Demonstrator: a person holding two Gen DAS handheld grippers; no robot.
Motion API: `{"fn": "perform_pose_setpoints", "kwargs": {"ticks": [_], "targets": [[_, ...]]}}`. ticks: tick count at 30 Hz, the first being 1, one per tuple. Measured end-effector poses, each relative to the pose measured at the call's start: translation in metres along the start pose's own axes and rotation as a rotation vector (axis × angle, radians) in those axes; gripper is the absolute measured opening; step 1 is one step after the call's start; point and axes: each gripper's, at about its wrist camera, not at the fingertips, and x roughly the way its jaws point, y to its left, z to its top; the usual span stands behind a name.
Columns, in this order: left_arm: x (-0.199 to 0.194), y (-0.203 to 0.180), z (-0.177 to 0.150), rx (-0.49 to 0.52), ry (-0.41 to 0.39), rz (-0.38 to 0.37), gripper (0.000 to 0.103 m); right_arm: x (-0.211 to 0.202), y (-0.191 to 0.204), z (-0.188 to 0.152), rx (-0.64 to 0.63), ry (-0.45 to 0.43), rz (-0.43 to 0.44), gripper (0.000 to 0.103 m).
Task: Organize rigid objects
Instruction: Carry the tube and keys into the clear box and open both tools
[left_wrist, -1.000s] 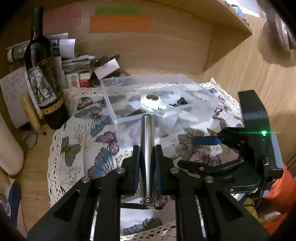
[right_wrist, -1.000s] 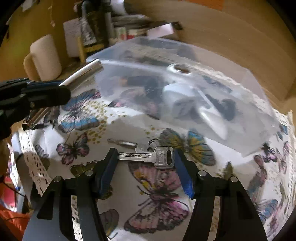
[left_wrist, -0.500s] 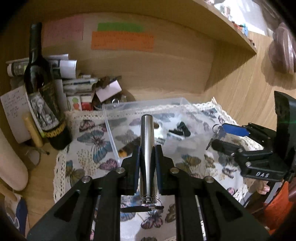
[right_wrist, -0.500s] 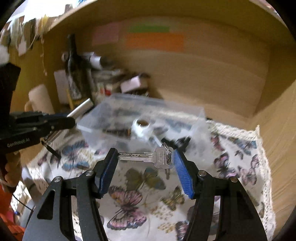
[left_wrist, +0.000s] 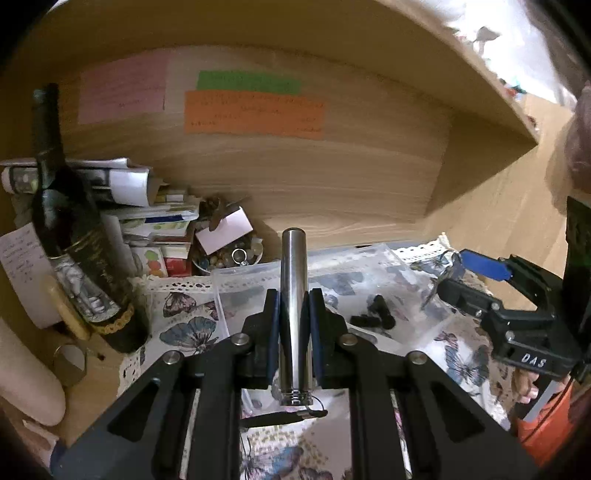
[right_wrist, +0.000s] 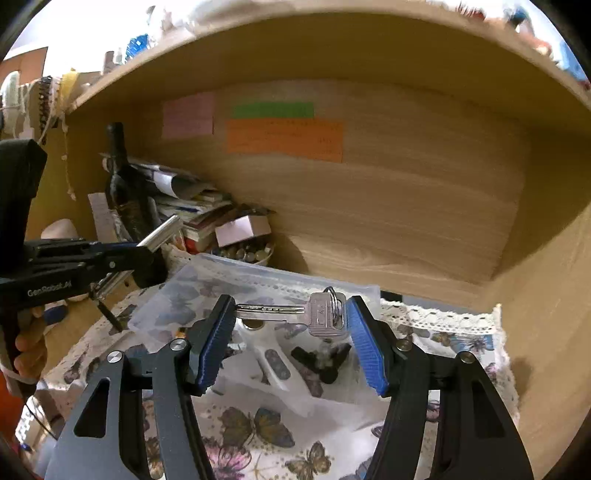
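Gripping metal cylinder (left_wrist: 293, 310), left fingers (left_wrist: 272, 332) | right fingers (right_wrist: 364, 347) pinch key (right_wrist: 291, 312) | bin (right_wrist: 258, 280) contents blurred

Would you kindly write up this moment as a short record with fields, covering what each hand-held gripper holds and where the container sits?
left hand-held gripper: shut on metal cylinder, which points forward along the fingers
right hand-held gripper: shut on key, held lengthwise between the blue pads
key ring: at the key's head
clear plastic box: on the butterfly tablecloth, below both grippers
box contents: white item, small black pieces
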Motion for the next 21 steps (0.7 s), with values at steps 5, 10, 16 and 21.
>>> {"fn": "perform_pose_setpoints", "kwargs": {"ticks": [5, 10, 16, 21], "targets": [[0.038, 0.002, -0.002, 0.003, 0.072, 0.003, 0.015, 0.035, -0.006, -0.006, 0.022, 0.067, 0.014, 0.058], [0.075, 0.005, -0.011, 0.002, 0.157, 0.007, 0.015, 0.07, -0.012, -0.018, 0.036, 0.157, 0.016, 0.058], [0.096, 0.007, -0.024, 0.01, 0.213, 0.011, 0.015, 0.088, -0.017, -0.03, 0.05, 0.216, 0.015, 0.058], [0.096, 0.005, -0.027, 0.023, 0.215, 0.022, 0.015, 0.093, -0.015, -0.032, 0.043, 0.238, 0.016, 0.059]]}}
